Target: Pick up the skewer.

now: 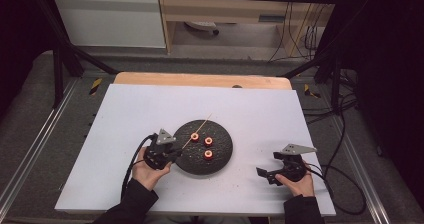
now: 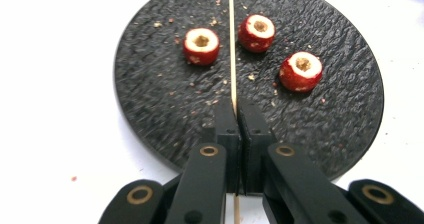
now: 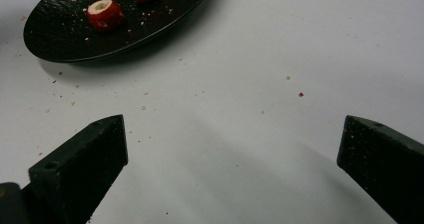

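The left tongs (image 2: 234, 115) are pressed together on a skewer (image 2: 231, 44) at the near left edge of the plate (image 1: 220, 159); the skewer slants far-right over the plate, past 3 red pieces (image 2: 201, 46). White bench (image 1: 140, 109) lies open around the plate. Well apart at the near right, the right tongs (image 3: 232, 159) are spread over bare bench.

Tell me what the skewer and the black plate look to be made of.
Skewer: thin, pale and matte, probably bamboo or wood. Black plate: dark with a rough, rippled surface and a dull sheen, maybe slate-look ceramic or stone; the look leaves it open.
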Action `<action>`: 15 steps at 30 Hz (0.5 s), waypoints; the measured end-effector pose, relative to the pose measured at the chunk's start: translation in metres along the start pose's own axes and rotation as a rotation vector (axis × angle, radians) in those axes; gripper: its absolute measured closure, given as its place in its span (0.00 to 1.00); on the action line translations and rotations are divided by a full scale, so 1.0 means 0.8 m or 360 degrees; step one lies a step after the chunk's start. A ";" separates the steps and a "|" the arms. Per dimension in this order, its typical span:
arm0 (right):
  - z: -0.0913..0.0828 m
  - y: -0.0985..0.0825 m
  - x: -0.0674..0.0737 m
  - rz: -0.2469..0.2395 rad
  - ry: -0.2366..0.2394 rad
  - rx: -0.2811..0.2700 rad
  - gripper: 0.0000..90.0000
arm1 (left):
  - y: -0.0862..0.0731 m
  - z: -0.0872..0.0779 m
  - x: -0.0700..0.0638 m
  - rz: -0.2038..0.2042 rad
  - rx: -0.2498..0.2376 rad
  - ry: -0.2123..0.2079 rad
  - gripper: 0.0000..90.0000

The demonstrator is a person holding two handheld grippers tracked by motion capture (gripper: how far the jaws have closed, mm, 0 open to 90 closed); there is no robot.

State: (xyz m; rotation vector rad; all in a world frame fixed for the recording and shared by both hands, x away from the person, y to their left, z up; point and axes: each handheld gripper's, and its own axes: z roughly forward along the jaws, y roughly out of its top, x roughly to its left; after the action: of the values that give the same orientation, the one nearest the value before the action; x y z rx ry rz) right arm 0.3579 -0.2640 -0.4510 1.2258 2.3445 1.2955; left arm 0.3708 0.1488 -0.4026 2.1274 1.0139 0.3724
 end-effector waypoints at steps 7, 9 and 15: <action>0.001 0.003 0.003 -0.0008 -0.0005 0.0010 0.01 | -0.022 -0.020 0.012 0.0019 -0.0092 -0.0027 0.98; 0.002 0.003 0.004 -0.0011 -0.0007 0.0014 0.01 | -0.030 -0.025 0.016 0.0030 -0.0119 -0.0033 0.98; 0.008 0.011 0.013 -0.0006 -0.0010 0.0033 0.00 | -0.053 -0.039 0.027 0.0024 -0.0169 -0.0065 0.98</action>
State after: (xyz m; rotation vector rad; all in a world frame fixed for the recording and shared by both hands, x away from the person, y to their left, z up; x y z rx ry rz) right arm 0.3595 -0.2505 -0.4459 1.2287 2.3606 1.2677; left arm 0.3449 0.1983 -0.4134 2.0402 0.9348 0.3808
